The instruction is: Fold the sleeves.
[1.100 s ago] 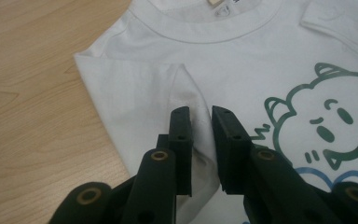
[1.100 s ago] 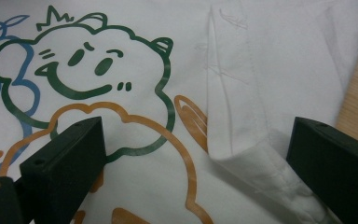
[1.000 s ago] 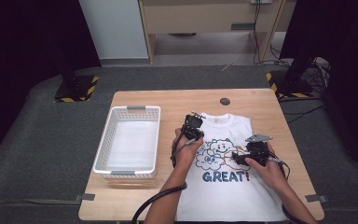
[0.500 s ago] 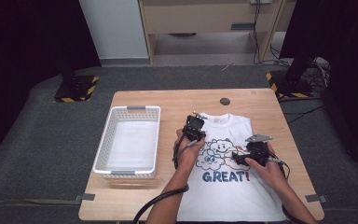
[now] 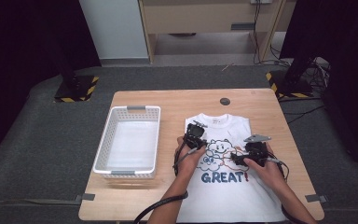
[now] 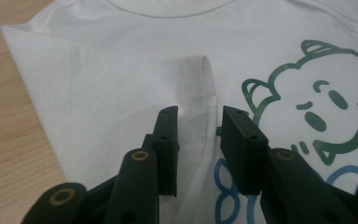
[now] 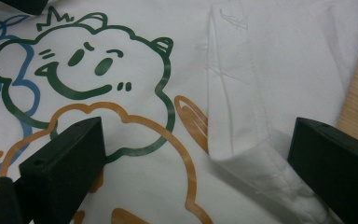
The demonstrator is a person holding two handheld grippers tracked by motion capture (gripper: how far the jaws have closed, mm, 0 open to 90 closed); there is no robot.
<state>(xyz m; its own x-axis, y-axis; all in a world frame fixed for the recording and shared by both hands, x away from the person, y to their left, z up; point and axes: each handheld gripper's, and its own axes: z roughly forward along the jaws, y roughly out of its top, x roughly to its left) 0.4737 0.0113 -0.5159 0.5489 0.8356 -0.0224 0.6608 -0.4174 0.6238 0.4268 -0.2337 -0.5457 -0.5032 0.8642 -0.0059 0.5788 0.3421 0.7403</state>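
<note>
A white T-shirt [image 5: 228, 191] with a cartoon print and the word "GREAT!" lies flat on the wooden table [image 5: 261, 100], both sleeves folded inward. My left gripper [image 5: 195, 126] rests low over the shirt's left shoulder. In the left gripper view its jaws [image 6: 198, 114] have just been opening and stand a little apart. The folded sleeve [image 6: 196, 79] lies between them, not pinched. My right gripper [image 5: 235, 158] sits over the print. In the right gripper view its jaws [image 7: 198, 128] are spread wide, with the other folded sleeve [image 7: 233, 107] lying loose between them.
A white slatted basket [image 5: 130, 112] stands left of the shirt, with nothing in it. A small dark disc [image 5: 224, 101] is set in the tabletop beyond the collar. Bare wood runs along the table's far edge and right side.
The left gripper has sunk slightly toward the shirt and its jaws have parted. The right gripper and the shirt have stayed put.
</note>
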